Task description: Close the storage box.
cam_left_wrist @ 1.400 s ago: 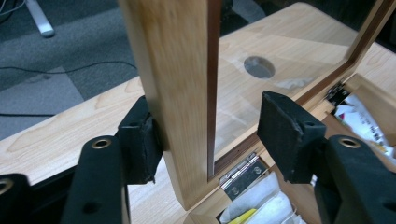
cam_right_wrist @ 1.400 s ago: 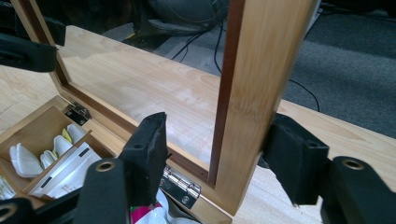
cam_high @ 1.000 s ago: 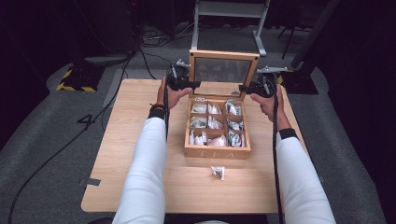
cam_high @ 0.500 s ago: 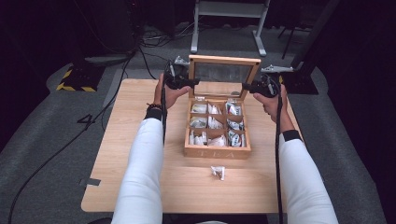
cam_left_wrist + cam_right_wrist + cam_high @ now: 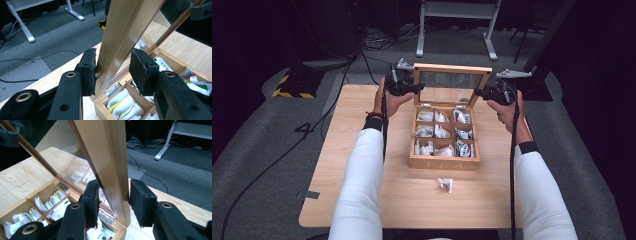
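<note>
High view: a wooden tea box [image 5: 443, 161] stands in the middle of the table [image 5: 362, 150], its nine compartments filled with tea bags. Its glass-paned lid [image 5: 452, 81] stands raised at the far side. The left gripper [image 5: 411, 89] meets the lid's left edge and the right gripper [image 5: 481, 93] meets its right edge. One loose tea bag [image 5: 445, 184] lies on the table just in front of the box.

Left gripper view: the lid's wooden side rail [image 5: 117, 40] rises between the two black jaws of the left gripper [image 5: 112, 67]. The left pad touches the wood, while a gap remains between the rail and the right pad; the jaws have just been closing around it. Below, compartments with white and yellow tea bags [image 5: 125, 103] show.

Right gripper view: the right gripper [image 5: 113, 197] brackets the lid's other side rail [image 5: 110, 162]. Its jaws have just been closing, and both pads lie against the wood, gripping the frame. The brass hinge [image 5: 106, 216] sits beneath.
</note>
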Demonstrator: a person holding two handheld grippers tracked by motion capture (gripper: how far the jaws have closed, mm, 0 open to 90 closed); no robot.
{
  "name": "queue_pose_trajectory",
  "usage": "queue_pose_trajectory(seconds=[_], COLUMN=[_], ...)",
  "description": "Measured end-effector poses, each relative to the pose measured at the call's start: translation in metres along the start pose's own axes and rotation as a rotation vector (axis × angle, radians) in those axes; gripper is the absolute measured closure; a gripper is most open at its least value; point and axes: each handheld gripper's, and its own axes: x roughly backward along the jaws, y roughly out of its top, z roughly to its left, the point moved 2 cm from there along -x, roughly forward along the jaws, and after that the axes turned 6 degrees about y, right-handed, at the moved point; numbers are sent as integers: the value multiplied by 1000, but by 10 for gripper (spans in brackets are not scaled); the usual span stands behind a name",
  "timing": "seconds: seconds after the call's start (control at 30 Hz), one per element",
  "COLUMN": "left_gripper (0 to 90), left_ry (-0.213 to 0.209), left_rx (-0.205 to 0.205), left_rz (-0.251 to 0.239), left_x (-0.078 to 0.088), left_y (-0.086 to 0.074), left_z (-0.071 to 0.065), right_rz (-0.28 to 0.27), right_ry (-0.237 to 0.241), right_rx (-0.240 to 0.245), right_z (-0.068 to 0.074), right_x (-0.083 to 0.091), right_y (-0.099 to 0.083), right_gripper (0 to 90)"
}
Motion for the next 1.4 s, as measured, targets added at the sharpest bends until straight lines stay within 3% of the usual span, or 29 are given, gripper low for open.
queue_pose_trajectory(seconds=[1.4], left_gripper=[600], left_ry=[-15], left_rx=[-133], left_rz=[-18], left_x=[51], left_y=[-4], left_z=[-28], right_rz=[1], right_ry=[31], right_rx=[98], right_z=[32], right_x=[38], right_y=[0], right_gripper=[575])
